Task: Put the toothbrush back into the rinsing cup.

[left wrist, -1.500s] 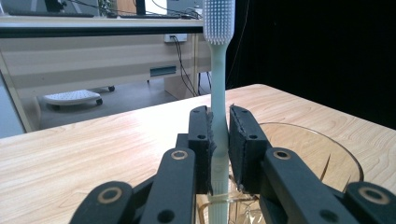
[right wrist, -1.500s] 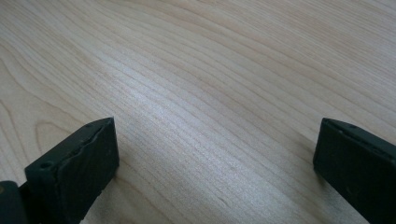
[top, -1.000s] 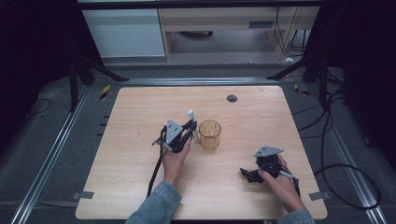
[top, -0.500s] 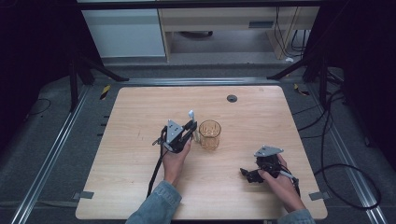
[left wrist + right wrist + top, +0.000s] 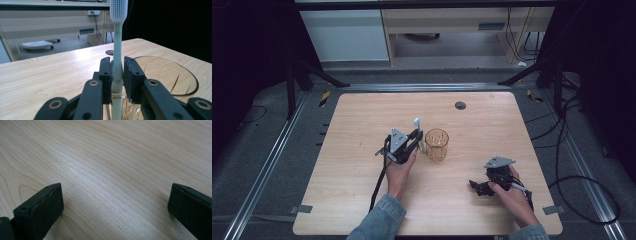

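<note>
My left gripper (image 5: 416, 138) holds a pale toothbrush (image 5: 416, 122) upright by its handle, bristle head on top, just left of an amber glass cup (image 5: 436, 144) at mid-table. In the left gripper view the pads (image 5: 106, 75) sit against the toothbrush (image 5: 117, 47), whose lower end reaches down at the rim of the glass cup (image 5: 175, 82). The jaws have just been opening slightly, with the handle still between them. My right gripper (image 5: 475, 186) rests low on the wooden table (image 5: 362, 120) at the front right. It stands open (image 5: 115, 205) over bare wood.
A small black round grommet (image 5: 460, 105) is set in the table near its far edge. A white cabinet (image 5: 347, 32) and a low shelf stand beyond the table. Cables (image 5: 572, 150) trail over the floor on the right, beside metal rails.
</note>
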The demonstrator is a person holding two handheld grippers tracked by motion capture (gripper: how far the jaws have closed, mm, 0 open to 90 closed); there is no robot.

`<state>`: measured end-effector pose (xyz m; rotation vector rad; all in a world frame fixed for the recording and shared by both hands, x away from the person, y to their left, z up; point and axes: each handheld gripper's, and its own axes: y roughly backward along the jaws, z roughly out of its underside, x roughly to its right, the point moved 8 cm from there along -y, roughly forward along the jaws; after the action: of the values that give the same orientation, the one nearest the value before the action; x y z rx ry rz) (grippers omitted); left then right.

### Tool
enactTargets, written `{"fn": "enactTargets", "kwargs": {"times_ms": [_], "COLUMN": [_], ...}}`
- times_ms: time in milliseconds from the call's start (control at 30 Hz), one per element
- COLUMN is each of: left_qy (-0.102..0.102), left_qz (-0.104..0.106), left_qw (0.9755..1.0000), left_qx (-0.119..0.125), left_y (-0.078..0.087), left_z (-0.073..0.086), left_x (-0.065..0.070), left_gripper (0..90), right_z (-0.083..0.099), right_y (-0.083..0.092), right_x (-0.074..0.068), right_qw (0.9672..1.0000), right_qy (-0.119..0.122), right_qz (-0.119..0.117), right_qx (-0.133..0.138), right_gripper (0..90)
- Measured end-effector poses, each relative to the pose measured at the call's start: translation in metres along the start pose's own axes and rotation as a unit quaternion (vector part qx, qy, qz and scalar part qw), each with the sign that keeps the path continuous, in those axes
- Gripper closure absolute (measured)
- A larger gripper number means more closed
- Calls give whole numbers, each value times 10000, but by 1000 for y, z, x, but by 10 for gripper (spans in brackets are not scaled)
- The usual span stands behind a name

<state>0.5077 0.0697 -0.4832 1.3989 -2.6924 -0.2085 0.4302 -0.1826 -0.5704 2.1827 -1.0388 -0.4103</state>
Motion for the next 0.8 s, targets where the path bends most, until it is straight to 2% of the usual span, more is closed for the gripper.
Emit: {"fn": "enactTargets", "kwargs": {"times_ms": [133, 333, 500, 667, 800], "left_qy": [17, 7, -89, -72, -75], "left_qz": [3, 15, 28, 36, 150], "left_qw": [10000, 10000, 9999, 9998, 9995], "left_qx": [3, -15, -108, -207, -259], "left_y": [1, 5, 9, 12, 14], "left_z": [-1, -6, -9, -13, -16], "left_x": [0, -1, -2, -4, -4], "left_gripper": [721, 610, 557, 496, 415], "right_z": [0, 0, 0, 0, 0], "right_y": [0, 0, 0, 0, 0], "right_x": [0, 0, 0, 0, 0], "right_qw": [10000, 10000, 10000, 10000, 10000], "right_qy": [4, 4, 4, 7, 7], "right_qz": [2, -6, -8, -8, -8], "right_qx": [2, 4, 5, 5, 5], "right_gripper": [5, 4, 4, 4, 5]}}
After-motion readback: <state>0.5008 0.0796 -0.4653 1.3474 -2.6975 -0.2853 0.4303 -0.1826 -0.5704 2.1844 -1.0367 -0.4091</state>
